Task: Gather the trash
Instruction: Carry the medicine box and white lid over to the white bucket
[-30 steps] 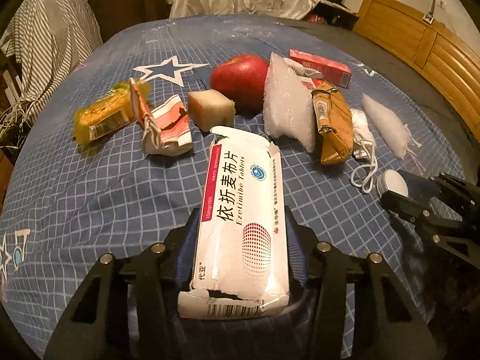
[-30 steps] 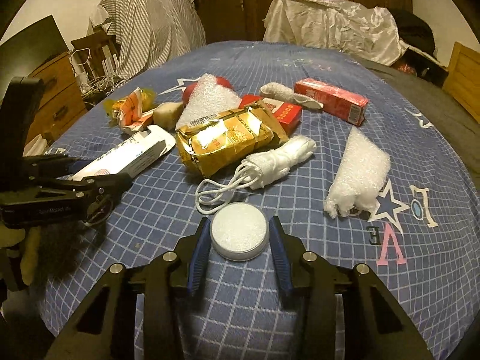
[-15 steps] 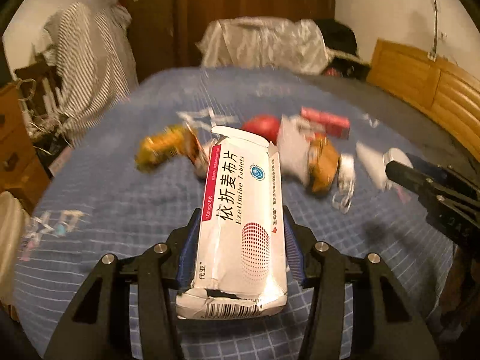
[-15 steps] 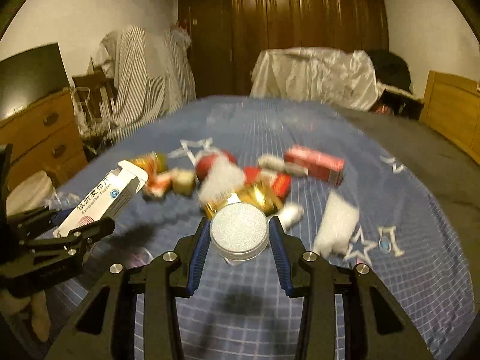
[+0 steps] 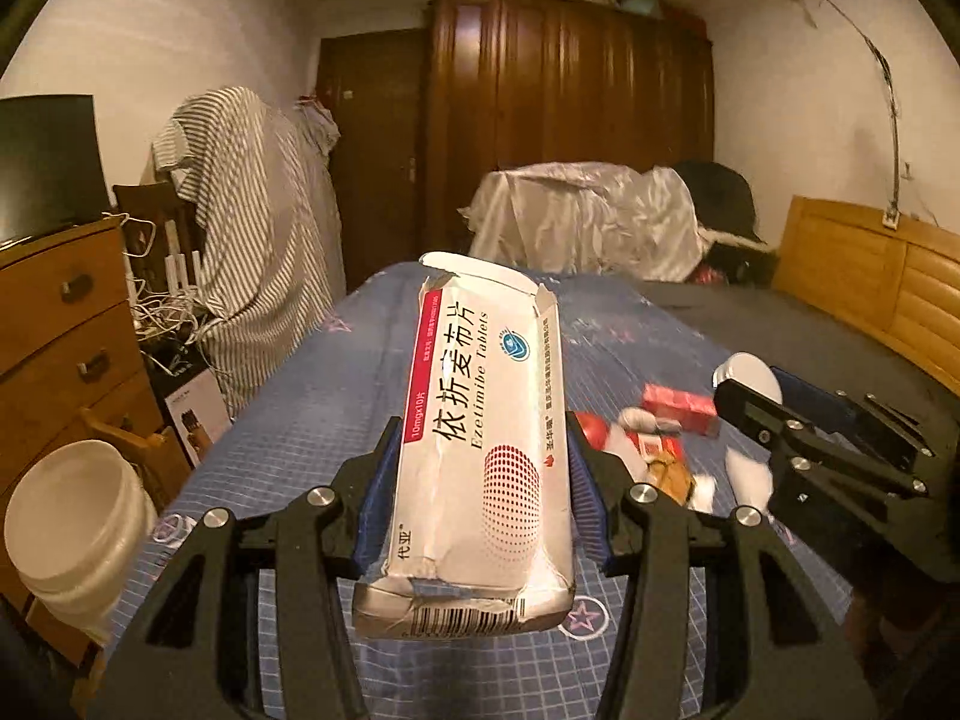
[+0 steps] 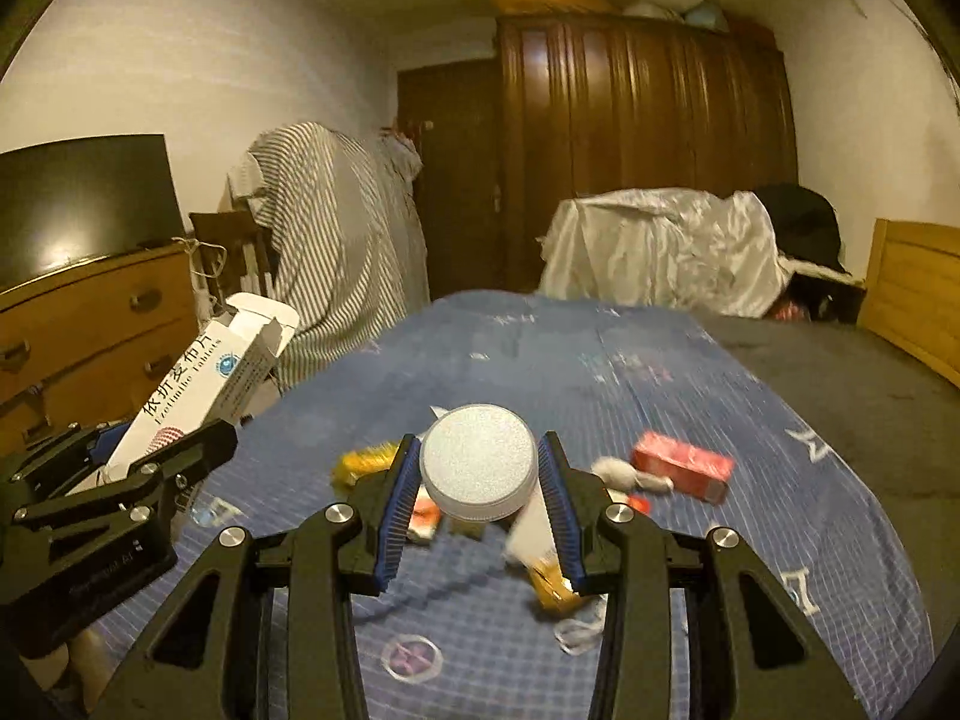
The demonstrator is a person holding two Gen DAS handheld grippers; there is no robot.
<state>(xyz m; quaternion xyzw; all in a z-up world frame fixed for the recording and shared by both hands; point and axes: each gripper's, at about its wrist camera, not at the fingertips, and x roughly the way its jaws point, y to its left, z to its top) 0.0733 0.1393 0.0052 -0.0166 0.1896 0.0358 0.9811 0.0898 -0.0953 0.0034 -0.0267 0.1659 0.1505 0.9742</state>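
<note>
Your left gripper [image 5: 480, 492] is clamped on the white tablet box [image 5: 480, 450] — its blue pads press both long sides, and the box hangs clear above the blue checked bedspread [image 5: 336, 420]. Your right gripper [image 6: 477, 486] pinches the round white lid [image 6: 478, 462] in the air. Below lie a red carton [image 6: 681, 463], a yellow wrapper [image 6: 366, 461] and a gold packet [image 6: 552, 588] — blurred.

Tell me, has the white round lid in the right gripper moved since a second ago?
Yes. The white round lid, clamped in the right gripper, has gone up: it lay on the blue bedspread then, and now hangs above the litter there.
</note>
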